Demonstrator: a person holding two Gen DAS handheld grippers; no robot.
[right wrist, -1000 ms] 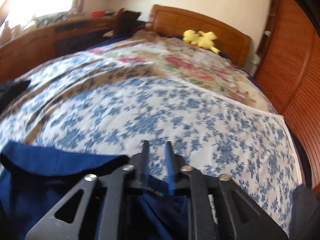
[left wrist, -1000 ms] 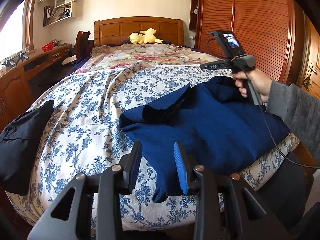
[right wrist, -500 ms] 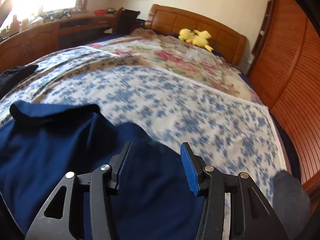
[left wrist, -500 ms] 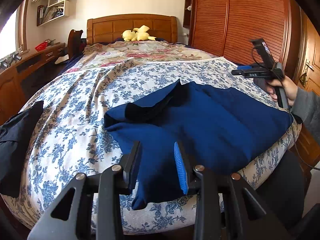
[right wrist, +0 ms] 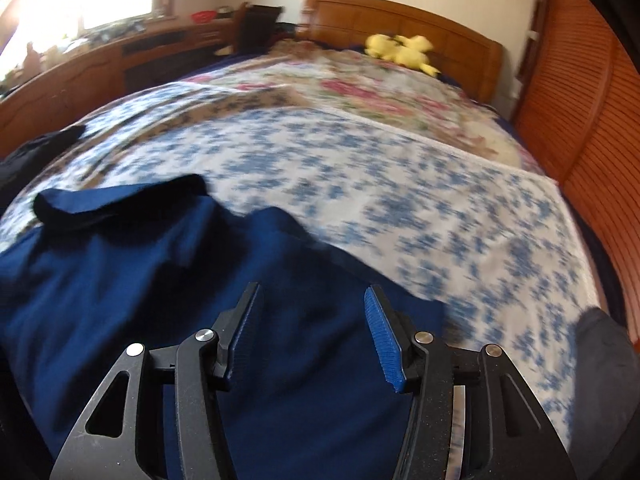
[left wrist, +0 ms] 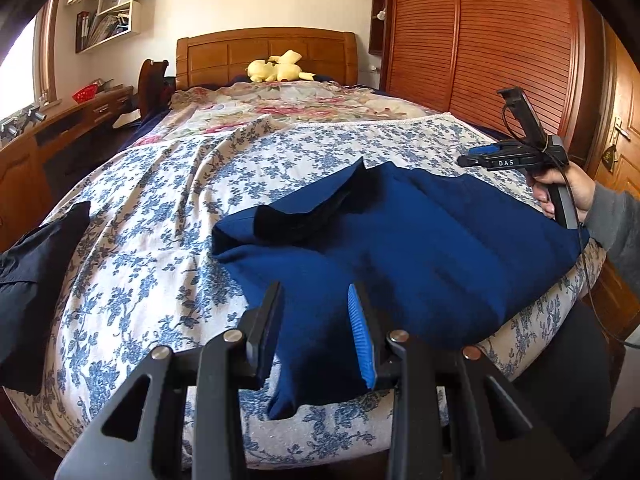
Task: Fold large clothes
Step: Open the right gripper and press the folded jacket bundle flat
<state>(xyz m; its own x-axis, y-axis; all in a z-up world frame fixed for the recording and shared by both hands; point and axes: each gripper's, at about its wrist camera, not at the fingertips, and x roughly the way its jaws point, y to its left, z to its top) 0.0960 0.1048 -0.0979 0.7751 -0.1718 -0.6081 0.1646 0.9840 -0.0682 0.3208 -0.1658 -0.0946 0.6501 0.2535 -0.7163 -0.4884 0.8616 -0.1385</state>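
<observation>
A navy blue garment (left wrist: 420, 248) lies spread on the blue-flowered bedspread (left wrist: 160, 216), its dark collar toward the left. It also shows in the right wrist view (right wrist: 140, 288). My left gripper (left wrist: 316, 320) is open and empty, hovering over the garment's near left corner. My right gripper (right wrist: 312, 320) is open and empty over the garment's right part; it also shows in the left wrist view (left wrist: 516, 160), held above the garment's far right edge.
A black garment (left wrist: 36, 272) lies at the bed's left edge. A yellow plush toy (left wrist: 276, 70) sits by the wooden headboard. A wooden desk (left wrist: 60, 136) runs along the left; a slatted wardrobe (left wrist: 500, 40) stands at the right.
My right gripper let go of the garment's edge, opened and drew back to the right. The garment now lies flat. My left gripper stayed open and shifted slightly.
</observation>
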